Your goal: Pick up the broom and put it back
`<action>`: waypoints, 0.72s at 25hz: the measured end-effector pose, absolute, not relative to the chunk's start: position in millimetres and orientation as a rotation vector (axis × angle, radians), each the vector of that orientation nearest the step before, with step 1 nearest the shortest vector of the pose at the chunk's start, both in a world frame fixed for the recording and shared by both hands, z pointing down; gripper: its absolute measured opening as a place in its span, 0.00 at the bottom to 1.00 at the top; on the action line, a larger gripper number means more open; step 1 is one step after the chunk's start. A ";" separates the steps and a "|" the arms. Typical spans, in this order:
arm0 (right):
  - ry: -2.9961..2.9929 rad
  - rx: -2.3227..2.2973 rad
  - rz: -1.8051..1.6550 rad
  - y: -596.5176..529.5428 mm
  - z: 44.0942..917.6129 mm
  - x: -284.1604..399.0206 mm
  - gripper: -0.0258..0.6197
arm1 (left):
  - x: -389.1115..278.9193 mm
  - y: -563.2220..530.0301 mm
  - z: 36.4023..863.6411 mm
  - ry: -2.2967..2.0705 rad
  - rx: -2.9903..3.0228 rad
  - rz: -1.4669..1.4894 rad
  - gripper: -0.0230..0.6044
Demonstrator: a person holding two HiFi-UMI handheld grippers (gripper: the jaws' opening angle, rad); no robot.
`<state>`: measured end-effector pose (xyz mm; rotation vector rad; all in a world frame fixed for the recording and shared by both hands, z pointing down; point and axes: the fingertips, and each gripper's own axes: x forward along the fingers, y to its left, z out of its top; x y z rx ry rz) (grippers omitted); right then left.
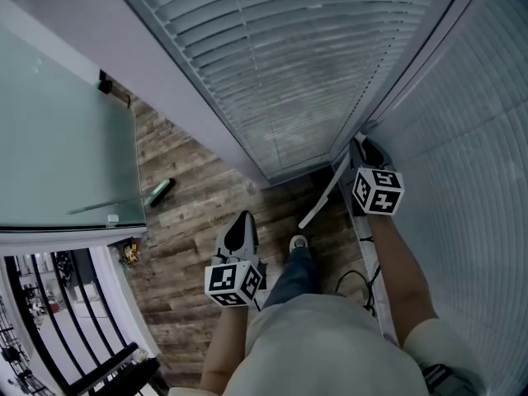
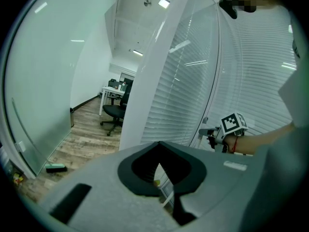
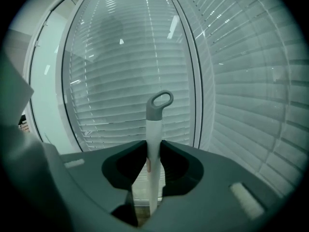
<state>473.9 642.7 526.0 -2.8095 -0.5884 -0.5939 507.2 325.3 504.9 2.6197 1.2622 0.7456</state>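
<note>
We hold the right gripper [image 1: 365, 150] out toward the corner where the two walls of blinds [image 1: 280, 73] meet. Its jaws are clamped on the broom [image 3: 153, 151], one pad on each side of the white handle. In the right gripper view the handle stands nearly upright between the pads. Its grey loop [image 3: 161, 102] rises above them against the blinds. From the head view the handle slants from the gripper down toward the wooden floor [image 1: 198, 213]. Its lower end comes close to the floor's corner, just beside our shoe [image 1: 298, 242]. We cannot make out the brush end in any view.

Our left gripper [image 1: 242, 223] hangs over the floor in front of us, well apart from the broom. Its jaws are together at the tips, with nothing between them. In the left gripper view the right gripper and its marker cube [image 2: 233, 123] show beyond it, with our forearm reaching toward the blinds.

A small green and black thing [image 1: 159, 191] lies on the floor near the lower edge of the frosted glass panel [image 1: 58, 139], toward the floor's left side. A dark cable [image 1: 353, 280] loops on the floor along the right-hand wall. Farther off, in the left gripper view, an office chair [image 2: 115, 112] stands by a desk.
</note>
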 end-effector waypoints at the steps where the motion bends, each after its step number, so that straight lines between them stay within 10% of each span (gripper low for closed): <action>1: -0.589 -2.809 -0.596 643.7 529.7 478.2 0.19 | 508.7 325.2 508.1 1.259 2.622 0.746 0.04; 18: -0.610 -2.807 -0.630 658.6 541.5 513.6 0.19 | 517.3 327.9 516.1 1.243 2.617 0.761 0.04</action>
